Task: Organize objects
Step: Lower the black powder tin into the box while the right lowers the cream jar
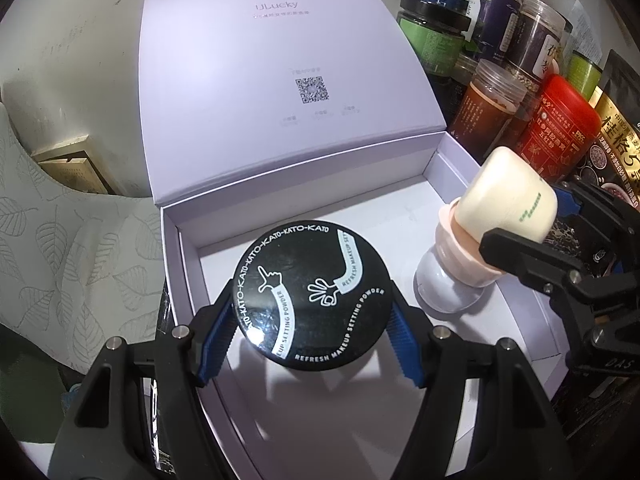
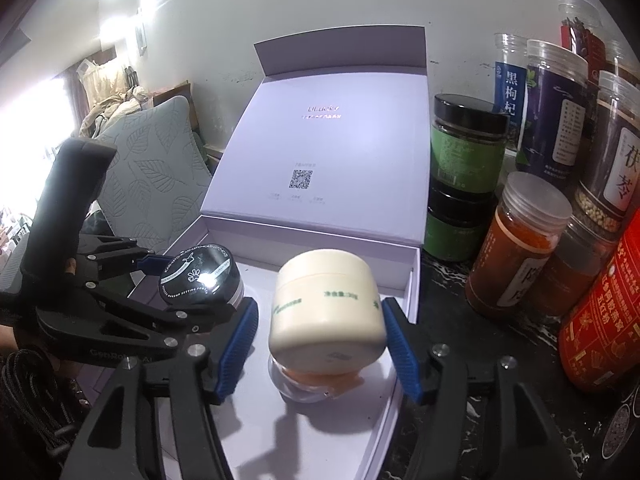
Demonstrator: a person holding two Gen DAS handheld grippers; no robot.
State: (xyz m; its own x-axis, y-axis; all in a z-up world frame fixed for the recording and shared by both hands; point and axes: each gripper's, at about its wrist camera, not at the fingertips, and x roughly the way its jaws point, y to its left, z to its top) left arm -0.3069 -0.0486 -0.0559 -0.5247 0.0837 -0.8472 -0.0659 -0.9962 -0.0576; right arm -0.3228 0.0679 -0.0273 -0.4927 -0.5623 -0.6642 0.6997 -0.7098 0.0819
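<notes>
My left gripper (image 1: 310,340) is shut on a round black setting-powder jar (image 1: 310,292) with white lettering, held just above the floor of an open lilac gift box (image 1: 188,264). My right gripper (image 2: 320,344) is shut on a cream-lidded jar (image 2: 326,300), tilted, with a peach and clear base beneath it, over the right side of the same box (image 2: 408,272). In the left wrist view the cream jar (image 1: 508,200) and right gripper (image 1: 532,236) show at the right. In the right wrist view the black jar (image 2: 200,274) and left gripper (image 2: 176,280) show at the left.
The box lid (image 1: 288,80) stands open at the back. Several jars and canisters (image 2: 516,240) crowd the dark counter right of the box, with a red canister (image 2: 604,312) nearest. A leaf-patterned cushion (image 2: 148,176) lies to the left.
</notes>
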